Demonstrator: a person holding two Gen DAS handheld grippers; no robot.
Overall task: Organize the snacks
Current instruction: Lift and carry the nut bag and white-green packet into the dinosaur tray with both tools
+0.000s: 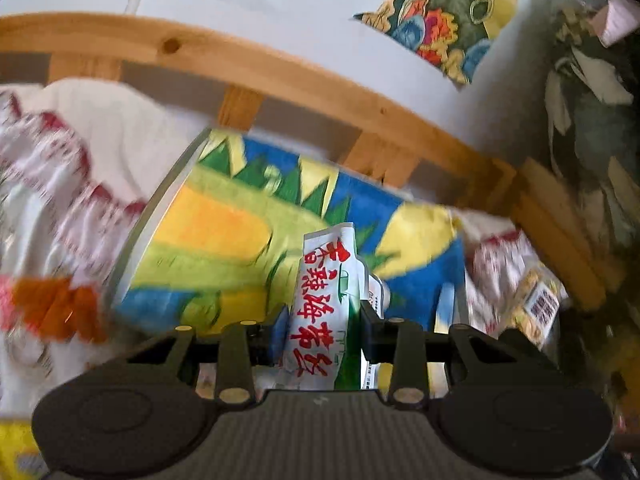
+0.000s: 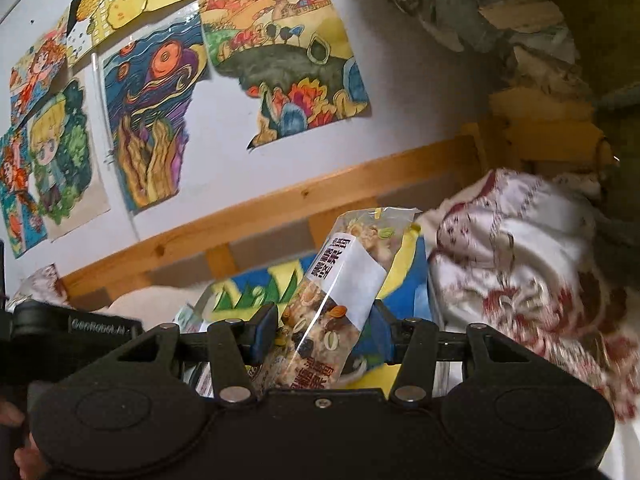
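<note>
My left gripper (image 1: pixel 324 330) is shut on a white and green snack packet with red characters (image 1: pixel 320 304), held upright between the pads and lifted above a board painted in yellow, blue and green (image 1: pixel 224 236). My right gripper (image 2: pixel 324 330) is shut on a clear nut-bar packet with a white label (image 2: pixel 340 280), which tilts up to the right. In the right wrist view the left gripper's black body (image 2: pixel 72 328) shows at the left edge. Another nut snack packet (image 1: pixel 536 304) lies at the right in the left wrist view.
A wooden rail (image 1: pixel 280 80) runs behind the painted board, in front of a white wall with coloured drawings (image 2: pixel 156 120). White cloth with a red pattern (image 2: pixel 520 264) lies bunched on both sides. A hand (image 2: pixel 16 440) shows at the lower left.
</note>
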